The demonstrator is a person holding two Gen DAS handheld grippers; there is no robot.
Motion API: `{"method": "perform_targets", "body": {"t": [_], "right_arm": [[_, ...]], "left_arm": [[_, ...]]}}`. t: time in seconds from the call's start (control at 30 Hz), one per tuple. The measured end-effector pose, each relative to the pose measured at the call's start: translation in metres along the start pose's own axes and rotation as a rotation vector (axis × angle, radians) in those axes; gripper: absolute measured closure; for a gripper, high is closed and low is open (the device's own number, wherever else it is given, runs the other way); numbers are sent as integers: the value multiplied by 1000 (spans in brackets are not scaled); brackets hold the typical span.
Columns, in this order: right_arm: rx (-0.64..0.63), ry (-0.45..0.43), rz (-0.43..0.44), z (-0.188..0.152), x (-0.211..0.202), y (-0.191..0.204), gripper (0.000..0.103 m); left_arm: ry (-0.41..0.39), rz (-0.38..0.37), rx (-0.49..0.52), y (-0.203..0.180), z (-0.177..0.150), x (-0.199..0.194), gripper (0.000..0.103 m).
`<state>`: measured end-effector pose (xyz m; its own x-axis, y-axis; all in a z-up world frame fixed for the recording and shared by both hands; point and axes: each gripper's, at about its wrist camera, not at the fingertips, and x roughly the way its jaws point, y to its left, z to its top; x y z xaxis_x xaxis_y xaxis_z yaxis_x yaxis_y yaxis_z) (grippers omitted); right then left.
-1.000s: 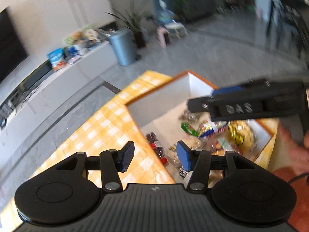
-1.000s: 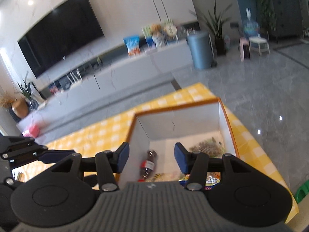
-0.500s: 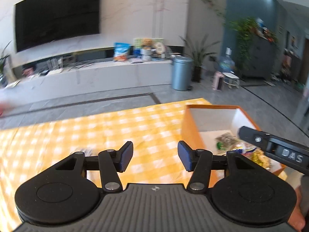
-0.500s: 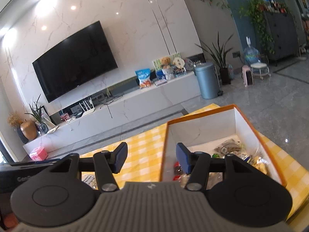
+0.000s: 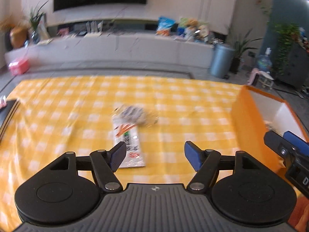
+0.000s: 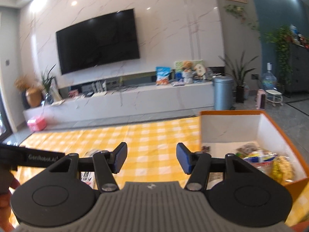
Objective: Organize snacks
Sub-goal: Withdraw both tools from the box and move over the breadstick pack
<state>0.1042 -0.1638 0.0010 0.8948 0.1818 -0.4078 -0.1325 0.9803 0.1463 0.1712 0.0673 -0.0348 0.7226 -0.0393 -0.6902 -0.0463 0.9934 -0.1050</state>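
On the yellow-check desk (image 5: pixel 173 100), just ahead of my left fingers (image 5: pixel 155 155), lie 2 snack packs touching: a flat white sachet (image 5: pixel 129 147) w/ a crinkly clear bag (image 5: pixel 135 113) at its far end, well apart from the orange box (image 6: pixel 289 143) of snacks on the right. Left fingers have just been opening, now spread w/ nothing btwn; right fingers (image 6: pixel 152 159) spread, empty too. Risk: a flat, slick sachet may slide instead of lifting, or I pinch cloth w/ it.

Flat white snack packet (image 5: pixel 129 147) w/ red-green print lies lengthwise mid-frame on yellow check cloth; crinkly silver-blue wrapper (image 5: pixel 135 114) blurred, touching its far end. Orange box (image 6: pixel 285 141), white inside, right side, open, holds mixed snack packs (image 6: pixel 270 162).
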Motion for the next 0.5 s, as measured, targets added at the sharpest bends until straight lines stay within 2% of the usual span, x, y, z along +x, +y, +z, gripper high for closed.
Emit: {"method": "perform_targets", "body": {"t": [0.2, 0.4, 0.5], "right_arm": [[-42, 57, 43, -7, 44, 21, 47], [-88, 114, 66, -11, 93, 34, 47], [-122, 133, 76, -15, 116, 41, 47]], "left_arm": [[92, 26, -81, 27, 4, 32, 19], [176, 84, -88, 36, 14, 83, 18], [194, 109, -62, 34, 20, 105, 18]]}}
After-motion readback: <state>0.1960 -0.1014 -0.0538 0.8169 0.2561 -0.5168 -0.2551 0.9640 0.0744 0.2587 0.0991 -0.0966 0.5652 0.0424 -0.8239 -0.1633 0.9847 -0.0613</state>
